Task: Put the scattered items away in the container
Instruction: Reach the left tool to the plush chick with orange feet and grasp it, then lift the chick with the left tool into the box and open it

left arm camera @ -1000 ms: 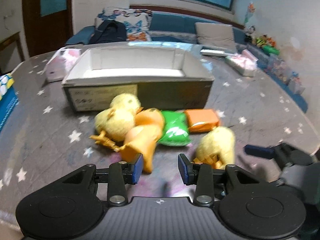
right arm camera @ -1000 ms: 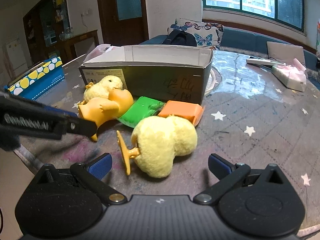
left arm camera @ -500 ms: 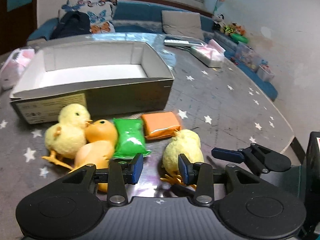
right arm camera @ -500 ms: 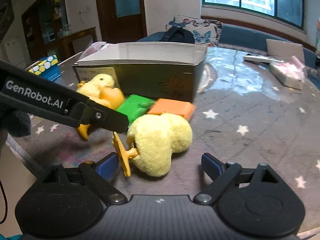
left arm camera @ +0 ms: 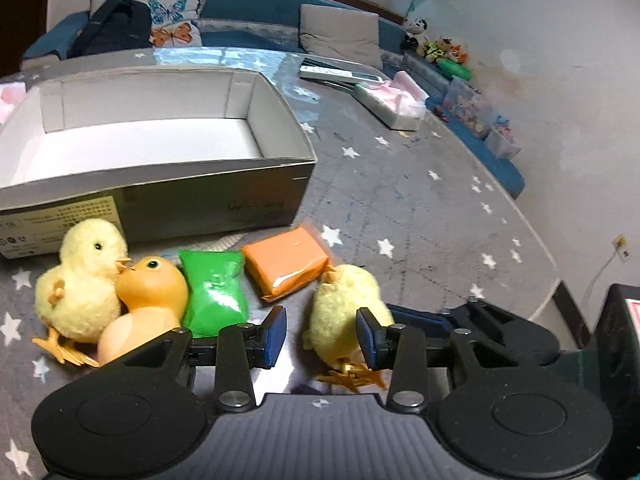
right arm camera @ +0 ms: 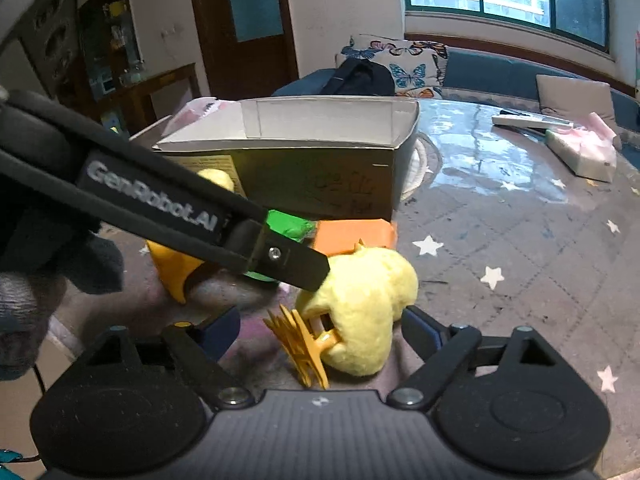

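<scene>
Trouble looms in the left wrist view: the left claw (left arm camera: 320, 334) and right claw (left arm camera: 416, 316), both open, crowd one fallen yellow chick (left arm camera: 344, 312) at 6 o'clock on the table (left arm camera: 420, 200), and could collide or knock it away. The box (left arm camera: 160, 184) at 11 o'clock holds nothing visible.

In the right wrist view, the right claw (right arm camera: 320, 330) gapes around that chick, one left-claw finger crossing from 9 o'clock to touch it; the box's floor is hidden.
</scene>
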The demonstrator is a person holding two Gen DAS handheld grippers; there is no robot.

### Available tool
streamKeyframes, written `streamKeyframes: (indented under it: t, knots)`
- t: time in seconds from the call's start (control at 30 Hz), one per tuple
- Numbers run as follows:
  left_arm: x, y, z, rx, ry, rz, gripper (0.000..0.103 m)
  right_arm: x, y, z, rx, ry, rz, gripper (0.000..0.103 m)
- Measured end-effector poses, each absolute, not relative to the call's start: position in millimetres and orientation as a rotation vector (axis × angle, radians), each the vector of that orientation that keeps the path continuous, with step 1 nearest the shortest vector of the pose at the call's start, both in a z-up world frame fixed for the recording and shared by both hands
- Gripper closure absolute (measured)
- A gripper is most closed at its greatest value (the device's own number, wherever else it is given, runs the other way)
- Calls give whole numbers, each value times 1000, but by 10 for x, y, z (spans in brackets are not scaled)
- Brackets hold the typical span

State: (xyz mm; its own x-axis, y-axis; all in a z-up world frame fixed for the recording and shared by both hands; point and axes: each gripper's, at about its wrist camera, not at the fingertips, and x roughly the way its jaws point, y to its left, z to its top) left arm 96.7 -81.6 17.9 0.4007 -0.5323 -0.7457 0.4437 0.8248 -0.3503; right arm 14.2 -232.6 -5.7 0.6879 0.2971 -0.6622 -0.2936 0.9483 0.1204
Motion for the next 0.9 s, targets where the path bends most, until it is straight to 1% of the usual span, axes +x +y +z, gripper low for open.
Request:
streamKeyframes:
  t: [0.13,0.17,0.27,0.6,0.9]
  knots:
    - [1040,-822,158,-131,998,-631,62,177,-2379,-52,35,747,331,28]
    - [1055,-827,151,-136,1001,-636,62,189,-2389,-53,36,750,330,28]
    - [1106,-858,114,-144,1012,-649,60,204,-2401,-63,43,758,339,33]
    - [1264,-829,-13,-239,1095,-702,59,235,-2397,-70,67,762,337,35]
    - [1200,-838,1,-241,1082,-694,60,254,-2407,-69,69,769,339,35]
